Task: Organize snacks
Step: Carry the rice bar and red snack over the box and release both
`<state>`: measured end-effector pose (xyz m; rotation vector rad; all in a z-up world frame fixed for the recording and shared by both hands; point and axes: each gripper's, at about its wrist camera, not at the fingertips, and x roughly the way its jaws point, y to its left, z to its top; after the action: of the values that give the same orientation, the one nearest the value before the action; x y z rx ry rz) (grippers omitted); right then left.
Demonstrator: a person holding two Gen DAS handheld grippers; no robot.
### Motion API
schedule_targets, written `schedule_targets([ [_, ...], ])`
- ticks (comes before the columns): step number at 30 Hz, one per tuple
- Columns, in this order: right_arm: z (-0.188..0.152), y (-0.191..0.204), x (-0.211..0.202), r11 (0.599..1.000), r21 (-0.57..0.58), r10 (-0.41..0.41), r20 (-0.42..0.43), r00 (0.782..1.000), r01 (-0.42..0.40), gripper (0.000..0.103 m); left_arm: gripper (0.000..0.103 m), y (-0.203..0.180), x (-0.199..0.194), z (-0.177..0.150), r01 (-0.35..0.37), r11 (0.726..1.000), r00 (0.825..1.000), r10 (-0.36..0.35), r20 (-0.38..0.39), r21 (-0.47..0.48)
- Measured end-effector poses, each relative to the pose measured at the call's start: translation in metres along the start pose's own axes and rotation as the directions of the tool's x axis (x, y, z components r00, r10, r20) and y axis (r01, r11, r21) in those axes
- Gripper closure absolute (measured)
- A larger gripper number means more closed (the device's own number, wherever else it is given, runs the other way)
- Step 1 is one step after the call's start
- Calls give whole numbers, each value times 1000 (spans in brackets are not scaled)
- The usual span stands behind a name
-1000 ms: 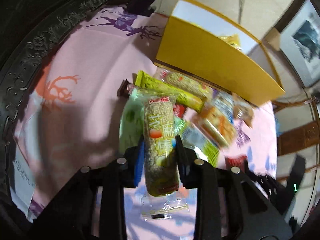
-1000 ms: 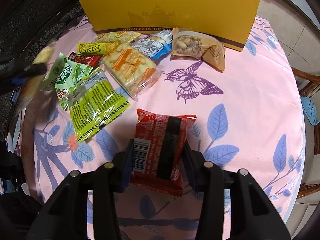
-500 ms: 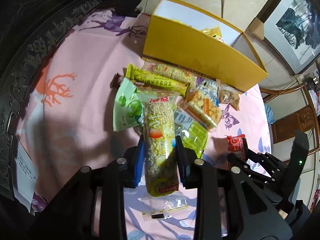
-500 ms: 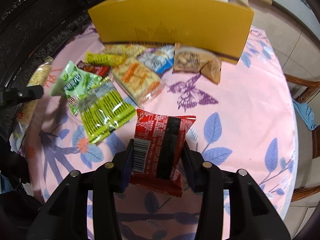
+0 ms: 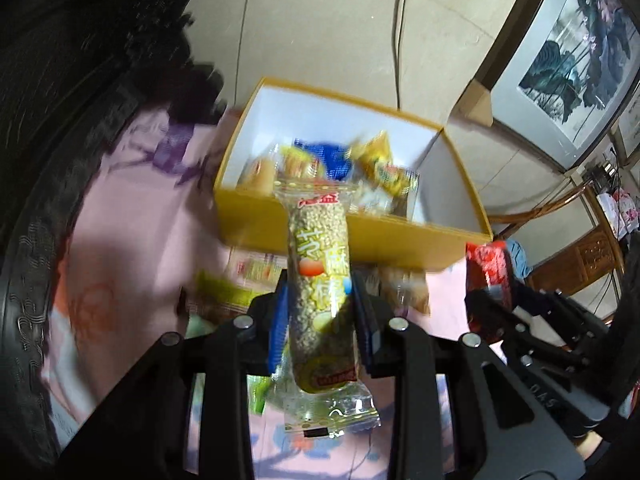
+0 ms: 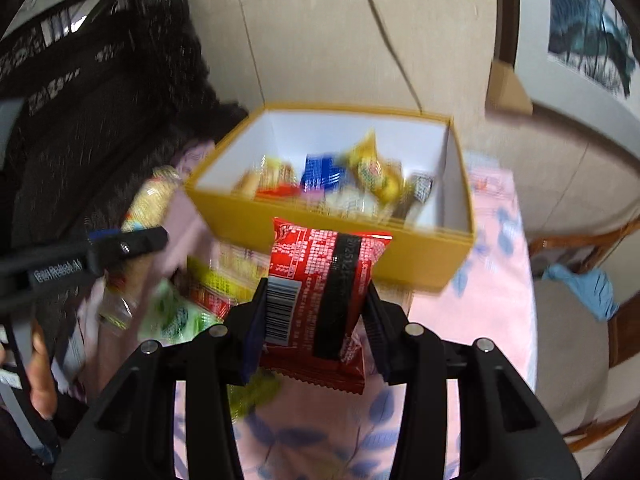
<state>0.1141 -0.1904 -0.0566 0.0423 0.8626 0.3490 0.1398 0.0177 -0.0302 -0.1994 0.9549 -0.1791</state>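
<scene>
Now my left hand-held gripper (image 5: 320,312) clamps the long rice-puff bar (image 5: 320,280), my right hand-held gripper (image 6: 316,300) the red packet (image 6: 320,284), both above the pink surface (image 6: 492,292), near the yellow box (image 6: 320,236) of snacks.

Yellow box (image 6: 336,236) (white inside), red packet (image 6: 320,292), pink leaf-print cloth (image 6: 472,320)

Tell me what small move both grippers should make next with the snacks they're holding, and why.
Probably carry both forward over the yellow box and release. The left gripper grips the long grain bar, the right gripper grips the red packet, and both sit short of the box's near wall, with other snacks already inside.
</scene>
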Motion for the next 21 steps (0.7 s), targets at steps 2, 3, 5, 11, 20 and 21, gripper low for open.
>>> schedule_targets([
  [2,18,-1,2,1000,3,-6,19,1000,6,58,74,-3,3,16,3,1000,1000,-3,12,7],
  [3,29,-3,3,1000,7,-8,31,999,7,58,74,-5,4,23,1,1000,1000,-2,19,11],
  [5,42,-4,6,1000,7,-10,40,999,10,58,74,-9,8,41,-4,1000,1000,3,30,20],
  [11,78,-17,26,999,23,-42,48,998,41,58,74,-19,30,93,-25,998,999,23,40,53],
  [20,126,-33,45,996,11,-84,72,994,83,38,5,-13,61,138,-85,996,996,85,1,6],
  [21,119,-33,40,999,2,-48,77,996,48,38,5,-8,57,130,-87,996,996,87,4,-11],
])
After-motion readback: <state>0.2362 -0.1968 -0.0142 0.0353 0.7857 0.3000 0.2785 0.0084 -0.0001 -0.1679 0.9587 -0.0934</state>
